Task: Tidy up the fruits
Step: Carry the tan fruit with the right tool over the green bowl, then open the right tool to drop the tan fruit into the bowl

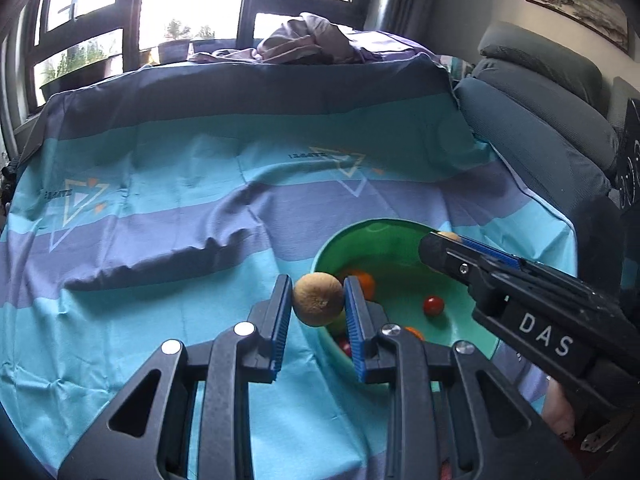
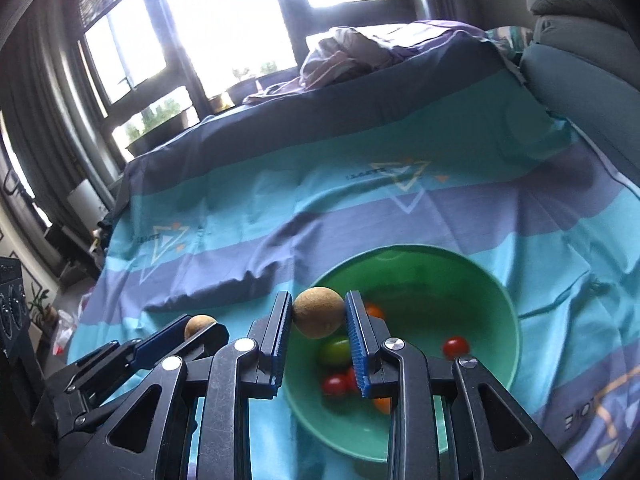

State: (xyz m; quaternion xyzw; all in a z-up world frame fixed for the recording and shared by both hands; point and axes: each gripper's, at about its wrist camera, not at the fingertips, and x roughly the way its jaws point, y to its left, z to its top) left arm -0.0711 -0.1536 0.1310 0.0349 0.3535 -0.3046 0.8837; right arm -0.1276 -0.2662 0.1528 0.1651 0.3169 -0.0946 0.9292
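Observation:
A round brown fruit is clamped between the blue pads of my left gripper, just over the near-left rim of a green bowl. My right gripper reaches in from the right above the bowl, shut on a second brown fruit. In the right wrist view that second brown fruit sits between the pads of the right gripper, over the green bowl. The left gripper shows at lower left. In the bowl lie red cherry tomatoes, a green tomato and small orange fruits.
The bowl rests on a blue, teal and purple striped sheet with a long crease left of it. Grey cushions stand along the right side. Crumpled cloth lies at the far edge under the windows. Part of a person's hand shows behind the right gripper.

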